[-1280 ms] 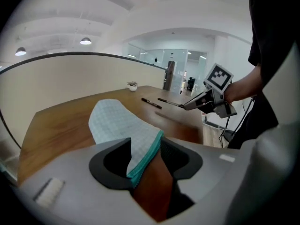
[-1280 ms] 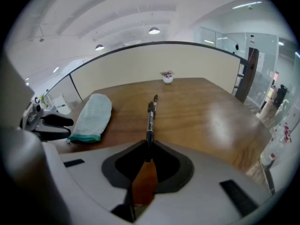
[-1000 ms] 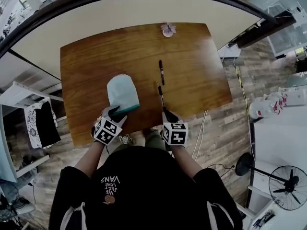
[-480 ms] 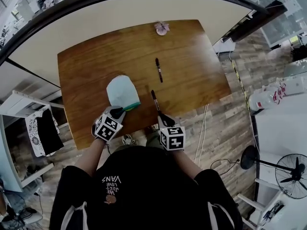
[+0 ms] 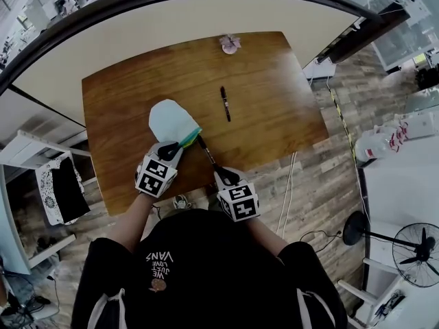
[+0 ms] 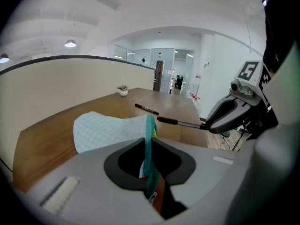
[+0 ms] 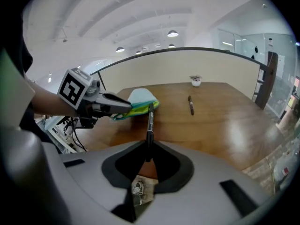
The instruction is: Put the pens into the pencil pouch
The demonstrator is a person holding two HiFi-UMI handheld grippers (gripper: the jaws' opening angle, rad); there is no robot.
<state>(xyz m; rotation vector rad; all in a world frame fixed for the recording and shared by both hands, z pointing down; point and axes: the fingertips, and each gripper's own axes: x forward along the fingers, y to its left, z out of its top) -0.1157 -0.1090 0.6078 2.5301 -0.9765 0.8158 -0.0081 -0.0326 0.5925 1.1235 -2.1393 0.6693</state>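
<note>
Closer together than before, our left gripper [image 5: 174, 147], jaws just closing, pinches the pouch [image 5: 169, 119] rim while the pen [image 5: 207, 155] clamped in our right gripper [image 5: 221, 175] points lengthwise at its mouth.

Head view: high above the table [image 5: 274, 94], looking steeply down over its near edge. Gripper views: low and close at that near edge, facing its far side. All three views share the pouch [image 5: 171, 120].
</note>
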